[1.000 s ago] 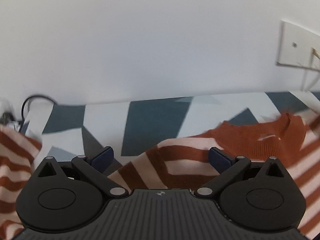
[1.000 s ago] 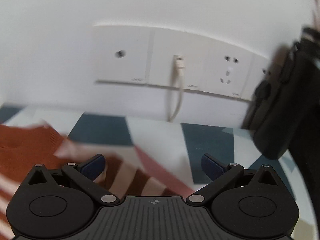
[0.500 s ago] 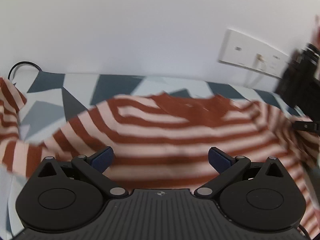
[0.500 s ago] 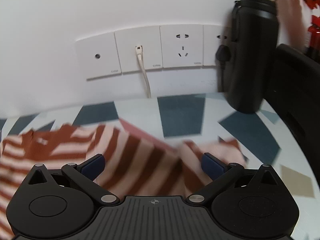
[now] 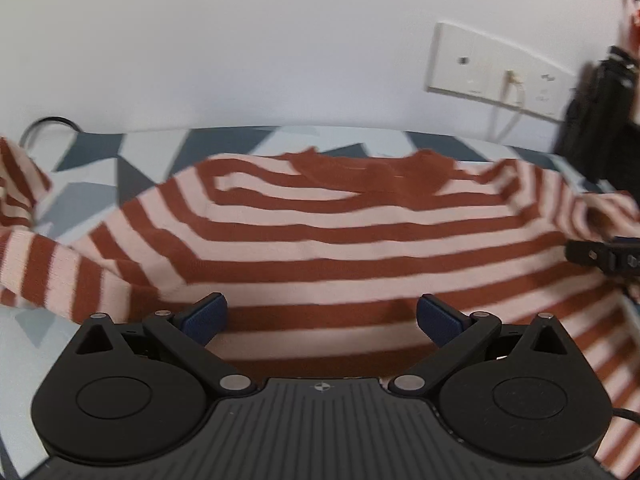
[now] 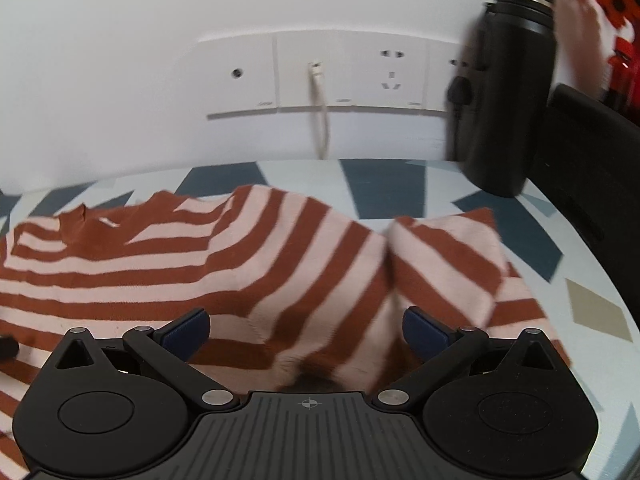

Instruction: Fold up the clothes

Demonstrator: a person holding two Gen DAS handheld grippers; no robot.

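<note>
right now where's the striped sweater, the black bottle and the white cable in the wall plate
striped sweater (image 5: 340, 240), left wrist view, chest
black bottle (image 6: 508, 92), right wrist view, body
white cable (image 6: 322, 120), right wrist view, hanging length

A black bottle (image 6: 510, 80) stands ahead and right of the right gripper (image 6: 306, 330), against the wall (image 6: 120, 80). Ahead of both grippers, striped sweater (image 5: 340, 236) covers the table.

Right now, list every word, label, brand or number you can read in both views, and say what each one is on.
Nothing is readable.
Wall socket plates: small grey marks along the lower edges, too small and blurred to read.
Black bottle: no visible label.
Striped sweater: no print; a pale tag at the collar is too blurred.
Left gripper and right gripper: no lettering.
</note>
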